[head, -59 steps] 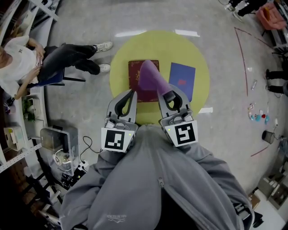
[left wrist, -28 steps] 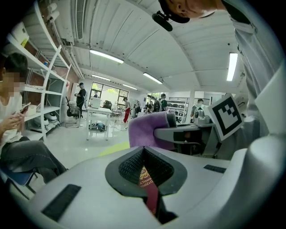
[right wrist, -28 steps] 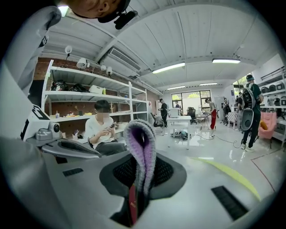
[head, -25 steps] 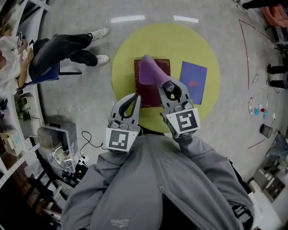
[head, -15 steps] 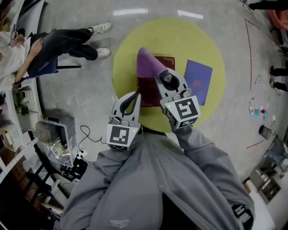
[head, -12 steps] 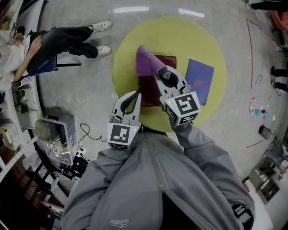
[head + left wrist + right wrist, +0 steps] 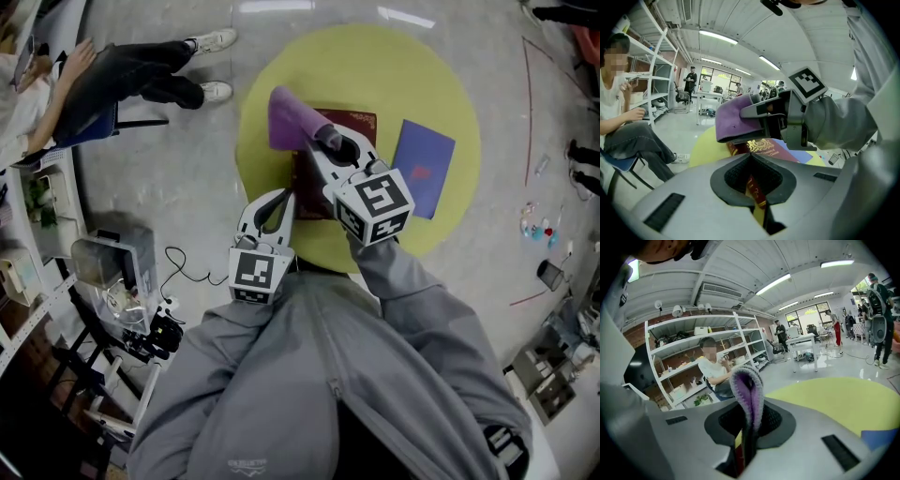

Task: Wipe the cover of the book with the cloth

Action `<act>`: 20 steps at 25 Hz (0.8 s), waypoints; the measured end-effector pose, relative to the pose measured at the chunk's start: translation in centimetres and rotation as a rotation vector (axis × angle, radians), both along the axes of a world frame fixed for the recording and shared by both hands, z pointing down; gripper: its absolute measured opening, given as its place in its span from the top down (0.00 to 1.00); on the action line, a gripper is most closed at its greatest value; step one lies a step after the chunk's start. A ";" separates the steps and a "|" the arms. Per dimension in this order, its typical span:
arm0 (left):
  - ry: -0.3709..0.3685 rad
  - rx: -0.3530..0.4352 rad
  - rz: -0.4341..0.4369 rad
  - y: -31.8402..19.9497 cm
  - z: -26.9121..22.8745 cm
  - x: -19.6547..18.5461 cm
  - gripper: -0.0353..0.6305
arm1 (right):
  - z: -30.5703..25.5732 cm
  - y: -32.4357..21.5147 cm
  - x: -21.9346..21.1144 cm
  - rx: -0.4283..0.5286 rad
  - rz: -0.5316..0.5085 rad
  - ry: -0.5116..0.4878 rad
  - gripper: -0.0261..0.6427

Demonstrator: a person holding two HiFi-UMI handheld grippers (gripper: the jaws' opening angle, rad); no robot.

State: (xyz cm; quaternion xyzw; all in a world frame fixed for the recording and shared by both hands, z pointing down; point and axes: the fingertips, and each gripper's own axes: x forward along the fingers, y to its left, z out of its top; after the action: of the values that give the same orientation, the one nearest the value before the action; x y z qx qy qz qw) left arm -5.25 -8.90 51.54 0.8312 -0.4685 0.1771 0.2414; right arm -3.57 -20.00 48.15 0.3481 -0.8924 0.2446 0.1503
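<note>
Right tongs (image 7: 317, 141) swung left, clamping cloth (image 7: 285, 116)

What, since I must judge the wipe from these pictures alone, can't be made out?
1. Head view: the cover of the book under the cloth and right gripper; whether cloth meets cover is hidden.
2. Left gripper view: the gold print on the cover, partly behind the cloth, too small to read.
3. Head view: whether the left gripper touches the book; its own body hides the shut jaws.

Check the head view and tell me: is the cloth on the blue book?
No, the purple cloth in the right gripper is at the dark red book's corner, and the blue book lies apart.
</note>
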 end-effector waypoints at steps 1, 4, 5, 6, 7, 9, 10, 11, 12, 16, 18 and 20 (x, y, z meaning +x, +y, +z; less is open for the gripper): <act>-0.005 -0.011 0.006 0.2 0.5 0.0 0.92 | 0.5 -0.3 -0.2 -0.012 0.002 0.004 0.87; -0.008 -0.045 0.018 0.6 1.7 0.3 0.92 | 1.8 -1.1 -0.2 -0.046 0.011 0.020 0.87; -0.010 -0.059 0.022 0.9 2.0 0.5 0.92 | 2.1 -1.2 -0.2 -0.055 0.013 0.026 0.87; -0.012 -0.071 0.027 1.2 2.3 0.6 0.92 | 2.3 -1.4 -0.1 -0.062 0.016 0.032 0.87; -0.013 -0.081 0.031 1.6 2.6 0.7 0.92 | 2.6 -1.5 -0.1 -0.069 0.018 0.038 0.87; -0.012 -0.098 0.042 2.1 3.2 0.9 0.92 | 3.3 -1.8 0.0 -0.080 0.022 0.056 0.87; -0.012 -0.106 0.048 2.3 3.5 1.0 0.92 | 3.7 -1.9 0.0 -0.085 0.024 0.069 0.87; -0.012 -0.114 0.052 2.5 3.7 1.1 0.92 | 4.1 -2.0 0.1 -0.091 0.025 0.083 0.87; -0.011 -0.121 0.056 2.6 4.0 1.2 0.92 | 4.4 -2.1 0.3 -0.095 0.026 0.097 0.87; -0.017 -0.138 0.067 3.3 4.4 1.6 0.92 | 5.3 -2.3 1.0 -0.098 0.026 0.155 0.87; -0.020 -0.142 0.067 3.6 4.4 1.8 0.92 | 5.5 -2.3 1.3 -0.084 0.019 0.192 0.87; -0.022 -0.142 0.066 3.7 4.4 1.7 0.92 | 5.6 -2.4 1.4 -0.068 0.010 0.225 0.87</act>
State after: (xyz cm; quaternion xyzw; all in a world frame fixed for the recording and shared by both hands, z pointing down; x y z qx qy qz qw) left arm -3.51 -5.17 55.89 0.8249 -0.4299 0.2270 0.2885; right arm -2.18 -22.36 53.77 0.3725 -0.8593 0.2350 0.2602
